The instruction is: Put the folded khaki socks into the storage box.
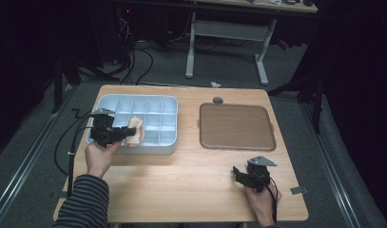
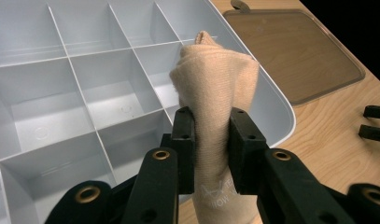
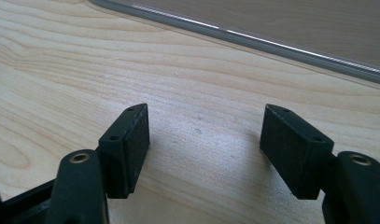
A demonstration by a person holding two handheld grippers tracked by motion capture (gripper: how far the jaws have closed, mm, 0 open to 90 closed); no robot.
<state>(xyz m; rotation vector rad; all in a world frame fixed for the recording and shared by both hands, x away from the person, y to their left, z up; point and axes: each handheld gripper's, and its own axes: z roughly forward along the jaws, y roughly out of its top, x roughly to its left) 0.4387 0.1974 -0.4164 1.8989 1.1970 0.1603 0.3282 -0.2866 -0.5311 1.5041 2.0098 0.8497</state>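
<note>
The left claw point(image 2: 211, 128) was clenched on a rolled beige sock point(image 2: 215, 93), its two black pads pressing the roll from both sides with the free end standing up past them. Taking the grey divided tray point(image 1: 168, 148) as the landmark, the sock hung over the tray's near edge, above the front row of compartments and toward the side that faces the brown lid point(image 1: 236, 126); from the left gripper view it seemed clear of the dividers, though whether its lower end brushed the rim could not be told. The step in hand looked like carrying the sock into place over a chosen cell. The next move would call for centring the roll above one compartment, lowering it between the thin walls so it did not catch on a divider, and only then letting go. The right claw point(image 3: 204, 149) was released, nothing between its pads, resting low over the bare tabletop point(image 1: 191, 185) well away from the tray, just on the near side of the lid
</note>
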